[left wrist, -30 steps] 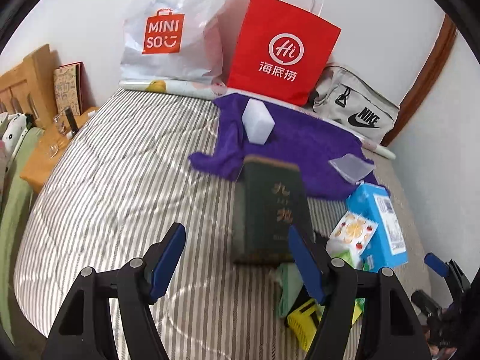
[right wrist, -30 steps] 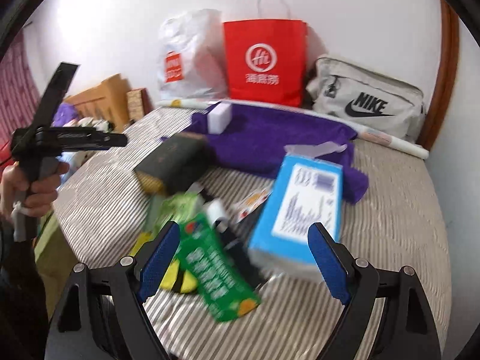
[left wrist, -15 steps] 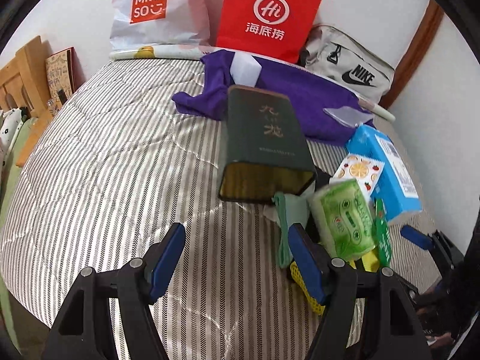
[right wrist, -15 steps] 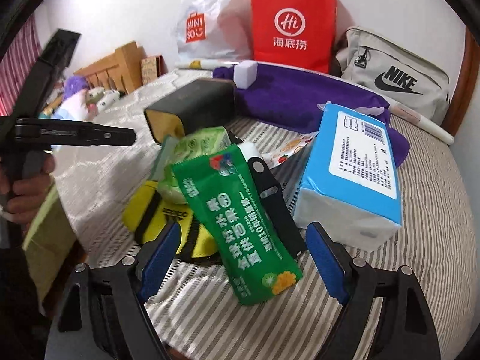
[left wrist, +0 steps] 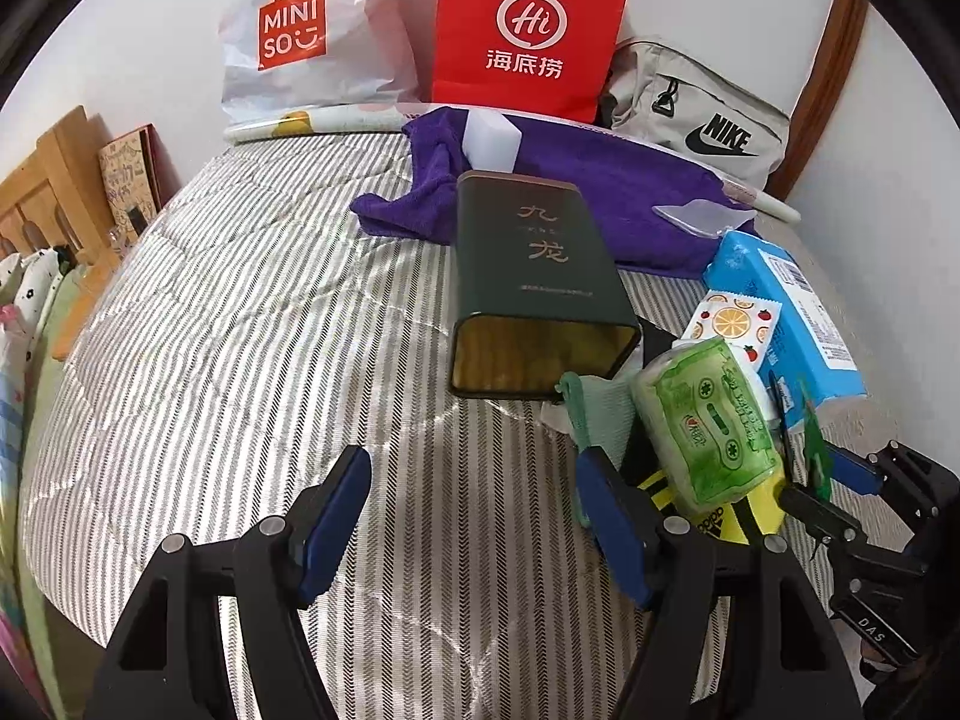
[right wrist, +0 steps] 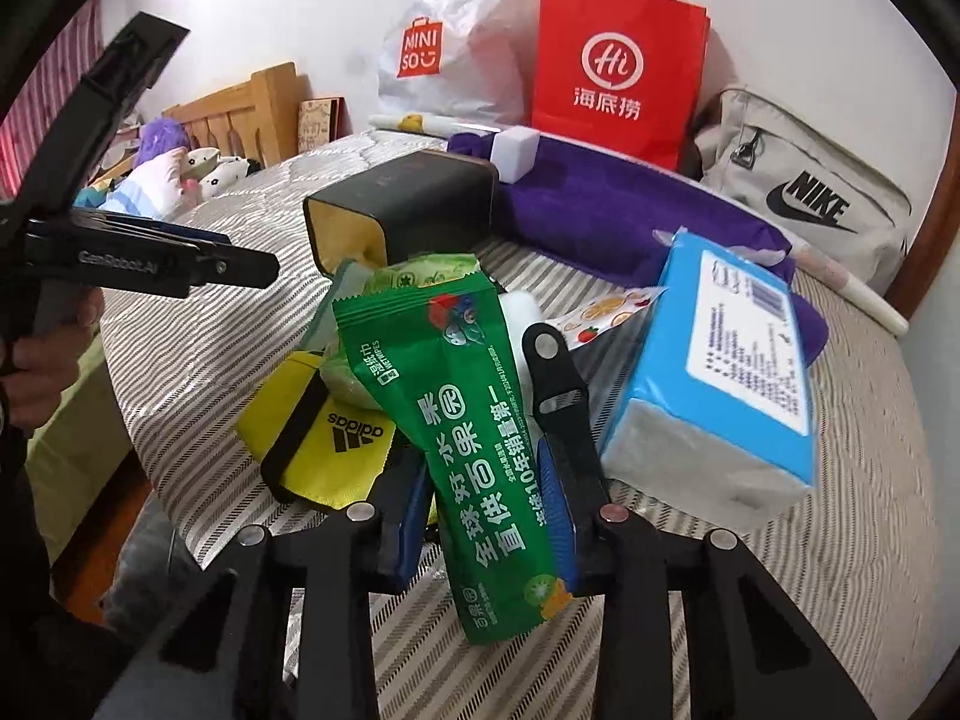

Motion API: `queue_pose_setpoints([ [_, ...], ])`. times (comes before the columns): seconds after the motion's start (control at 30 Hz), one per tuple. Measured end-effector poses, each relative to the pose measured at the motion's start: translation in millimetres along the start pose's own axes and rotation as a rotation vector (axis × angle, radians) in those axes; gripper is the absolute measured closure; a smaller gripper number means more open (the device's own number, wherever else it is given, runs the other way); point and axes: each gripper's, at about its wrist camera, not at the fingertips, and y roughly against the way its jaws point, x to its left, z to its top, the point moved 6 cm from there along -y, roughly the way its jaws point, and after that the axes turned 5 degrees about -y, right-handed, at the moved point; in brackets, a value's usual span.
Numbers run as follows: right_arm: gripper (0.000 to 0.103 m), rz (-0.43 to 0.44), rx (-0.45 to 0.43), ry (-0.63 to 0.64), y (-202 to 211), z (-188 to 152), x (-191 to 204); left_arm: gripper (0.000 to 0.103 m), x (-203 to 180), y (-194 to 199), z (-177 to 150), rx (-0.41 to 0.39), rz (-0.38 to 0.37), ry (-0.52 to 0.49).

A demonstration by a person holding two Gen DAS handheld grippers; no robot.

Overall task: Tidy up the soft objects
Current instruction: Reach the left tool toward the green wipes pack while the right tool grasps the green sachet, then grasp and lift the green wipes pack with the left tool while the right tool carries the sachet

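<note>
One glossy green wet-wipes sachet point(right wrist: 474, 438), white lettering, between closing right gripper point(right wrist: 489, 516) jaws, pads touching it. One blue tissue pack point(right wrist: 720, 372) right of jaws. Left gripper point(left wrist: 474, 516) wide, empty.

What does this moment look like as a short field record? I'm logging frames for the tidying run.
surface: striped bedcover
right gripper: closing around the green wet-wipes pack
left gripper: open, nothing between its fingers
dark green tin: lying on its side, open end toward the cameras
blue tissue pack: beside the green pack
purple towel: spread behind the tin
white block: on the towel
</note>
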Motion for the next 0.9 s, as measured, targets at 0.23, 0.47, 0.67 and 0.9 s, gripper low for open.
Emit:
queue_pose_setpoints([
  [0.23, 0.069, -0.006, -0.013, -0.056, 10.9, -1.8, -12.5, 0.034, -3.3, 1.1, 0.4, -0.011, 0.002, -0.019],
  [0.47, 0.069, -0.022, 0.002, -0.096, 18.5, -11.2, -23.6, 0.034, -9.1, 2.1, 2.6, -0.021, -0.009, -0.034],
  [0.67, 0.069, -0.044, -0.003, -0.134, 30.5, -20.8, -35.8, 0.034, -14.0, -1.8, 0.6, -0.013, -0.044, -0.042],
  [0.9, 0.069, -0.069, 0.0, -0.193, 34.8, -32.2, -53.5, 0.034, -47.7, -3.5, 1.7, -0.006, -0.197, -0.074],
])
